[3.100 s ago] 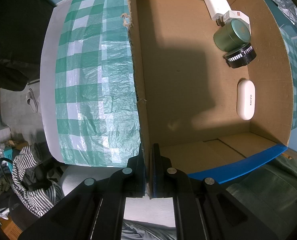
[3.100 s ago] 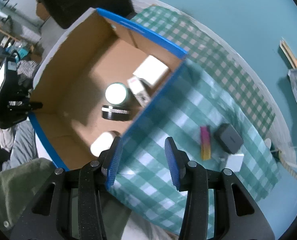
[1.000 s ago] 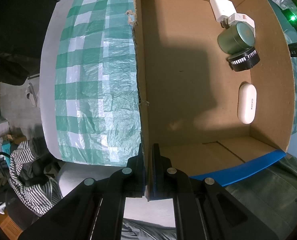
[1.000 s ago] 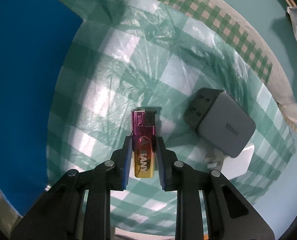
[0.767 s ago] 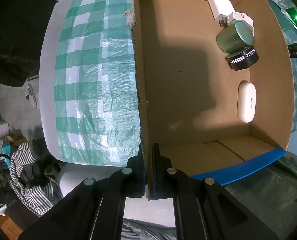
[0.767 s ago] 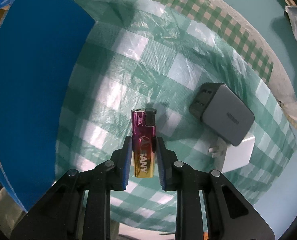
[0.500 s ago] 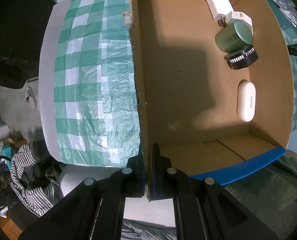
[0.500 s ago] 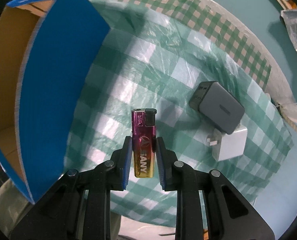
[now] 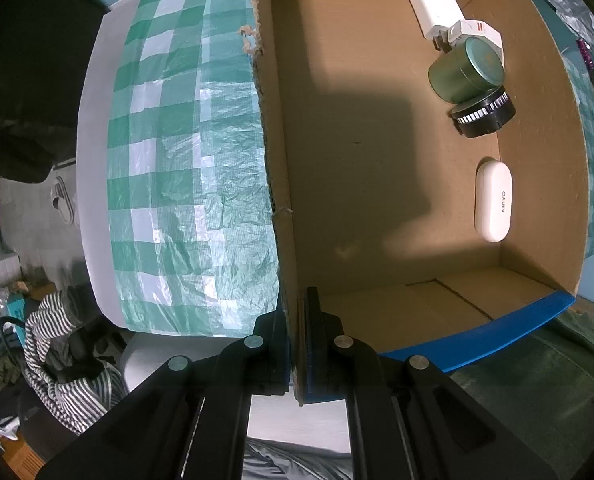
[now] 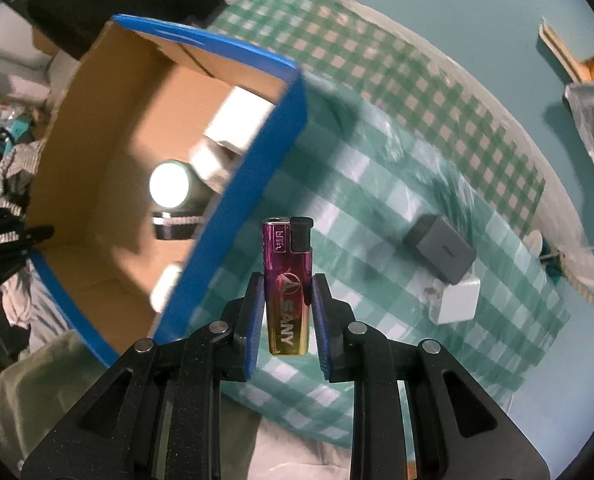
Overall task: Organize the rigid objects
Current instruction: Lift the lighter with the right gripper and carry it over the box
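While the glossy magenta-to-gold plastic lighter is clamped upright between the right gripper pads, lifted above the green checked plastic tablecloth, the carry step appears to be in hand. Next, it should be swung over the blue-edged corrugated cardboard box and let go inside. That box's torn wall is pinched by the left gripper. A matte grey charger block and a white plug adapter lie on the cloth.

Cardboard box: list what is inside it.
Inside the cardboard box: white charger, white adapter, green tin, black round piece, white case. The tin partly covers the adapter.
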### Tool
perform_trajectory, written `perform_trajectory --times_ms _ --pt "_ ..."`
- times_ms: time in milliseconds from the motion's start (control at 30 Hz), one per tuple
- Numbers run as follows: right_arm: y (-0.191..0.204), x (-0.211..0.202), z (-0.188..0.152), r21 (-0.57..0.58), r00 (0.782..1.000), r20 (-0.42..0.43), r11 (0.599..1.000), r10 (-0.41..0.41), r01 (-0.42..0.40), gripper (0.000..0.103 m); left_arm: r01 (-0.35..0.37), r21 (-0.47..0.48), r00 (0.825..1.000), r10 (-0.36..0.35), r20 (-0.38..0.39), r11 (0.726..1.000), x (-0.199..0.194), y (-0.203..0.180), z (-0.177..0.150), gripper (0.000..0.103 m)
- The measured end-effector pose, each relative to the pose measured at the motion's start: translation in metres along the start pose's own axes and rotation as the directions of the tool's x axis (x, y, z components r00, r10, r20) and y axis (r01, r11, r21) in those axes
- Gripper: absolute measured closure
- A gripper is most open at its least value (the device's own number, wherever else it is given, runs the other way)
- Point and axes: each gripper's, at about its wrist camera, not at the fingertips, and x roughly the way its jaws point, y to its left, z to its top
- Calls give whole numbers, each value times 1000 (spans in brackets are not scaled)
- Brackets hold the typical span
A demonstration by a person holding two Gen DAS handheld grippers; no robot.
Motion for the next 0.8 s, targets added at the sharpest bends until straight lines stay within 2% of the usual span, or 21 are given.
perform_trajectory --times_ms 367,800 --pt "47 -19 11 -117 1000 8 993 23 -22 80 -4 3 1000 4 1 1000 0 0 0 98" --pt "99 11 30 -191 999 -26 980 44 -48 80 -5 4 1000 5 3 1000 -1 -2 1 98"
